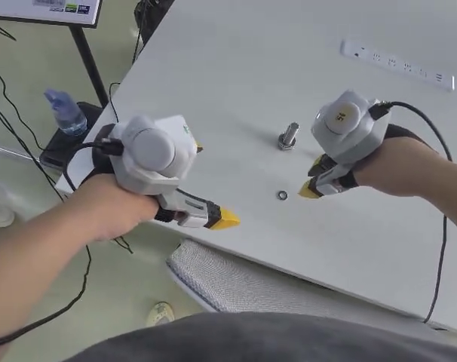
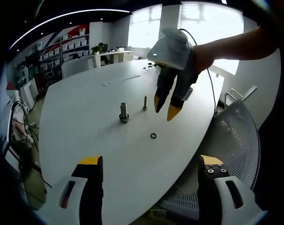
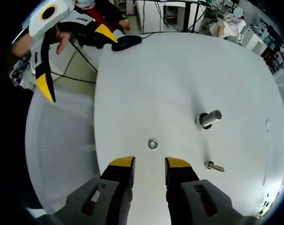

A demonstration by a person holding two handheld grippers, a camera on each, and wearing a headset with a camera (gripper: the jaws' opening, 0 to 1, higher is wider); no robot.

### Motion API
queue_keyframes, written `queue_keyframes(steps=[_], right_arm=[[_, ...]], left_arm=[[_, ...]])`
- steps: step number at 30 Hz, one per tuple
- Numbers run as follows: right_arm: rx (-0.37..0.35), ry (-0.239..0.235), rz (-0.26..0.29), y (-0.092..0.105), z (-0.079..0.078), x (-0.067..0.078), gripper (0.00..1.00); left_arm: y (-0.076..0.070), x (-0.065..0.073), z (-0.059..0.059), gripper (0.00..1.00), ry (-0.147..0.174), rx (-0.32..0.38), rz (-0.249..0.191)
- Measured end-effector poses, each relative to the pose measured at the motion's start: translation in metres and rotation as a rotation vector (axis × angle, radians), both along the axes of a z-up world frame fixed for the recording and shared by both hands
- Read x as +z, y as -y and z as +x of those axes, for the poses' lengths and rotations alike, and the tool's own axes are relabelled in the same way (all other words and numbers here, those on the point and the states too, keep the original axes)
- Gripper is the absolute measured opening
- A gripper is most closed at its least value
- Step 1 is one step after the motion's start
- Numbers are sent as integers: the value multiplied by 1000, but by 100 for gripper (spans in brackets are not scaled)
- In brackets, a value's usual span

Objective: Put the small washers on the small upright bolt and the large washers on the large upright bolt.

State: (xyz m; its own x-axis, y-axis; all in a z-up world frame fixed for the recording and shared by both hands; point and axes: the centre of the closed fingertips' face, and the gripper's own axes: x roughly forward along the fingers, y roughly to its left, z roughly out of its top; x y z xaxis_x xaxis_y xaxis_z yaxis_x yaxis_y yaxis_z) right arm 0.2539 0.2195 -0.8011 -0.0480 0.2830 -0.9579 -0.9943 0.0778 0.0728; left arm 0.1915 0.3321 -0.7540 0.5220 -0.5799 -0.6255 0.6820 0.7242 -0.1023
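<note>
One washer (image 3: 153, 144) lies flat on the white surface (image 1: 236, 68), and the right tool (image 3: 150, 164) is directed to it. In the right gripper view the washer sits at 12 o'clock from the two yellow tips, near them but not touching. The jaws of this tool stand a little apart with nothing between them. This gap seems suited to a small ring, so I judge the step in hand is the approach for picking it up. In the head view the tool is at 3 o'clock of the washer and tilted down, which lets the tips reach a flat ring.

The large bolt (image 1: 289, 136) stands upright at 12 o'clock from the washer in the head view, apart from it. Its base looks wider, but I cannot tell if these are washers already on it or the head of the bolt. The small bolt (image 2: 145, 102) stands near it, at 2 o'clock in the left gripper view. The washer is too small to tell which bolt it belongs to.

The left tool (image 2: 150, 161) has its jaws wide apart and holds nothing. In the head view it hovers at 8 o'clock from the washer, apart from it, probably to leave room for the right tool. A thin ring can slip from the tips, so the closing calls for care
</note>
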Motion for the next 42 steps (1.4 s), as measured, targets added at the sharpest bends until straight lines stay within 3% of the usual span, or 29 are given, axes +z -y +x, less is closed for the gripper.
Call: queue_keyframes(steps=[7,13,20,23,33,42], right_arm=[[7,-6,11,-6,-8,-6,27],[-9,-2,12,-8,2,-16,27],[-23,-5,35,-13,11,-36,27],[-26,3,21,-11,15,-49,27],[-47,32,22,-17,19,-61,27],[-56,27,9,-16,7,-64,26]], left_arm=[[2,2,-1,84,8,5,-5],[2,2,0,83,7,2,1],[2,4,3,83,9,-1,-6],[-1,4,5,83,11,5,-5],[-1,0,4,83,1,-5,-2],[-4,-4,5,83,-6,-6,0]])
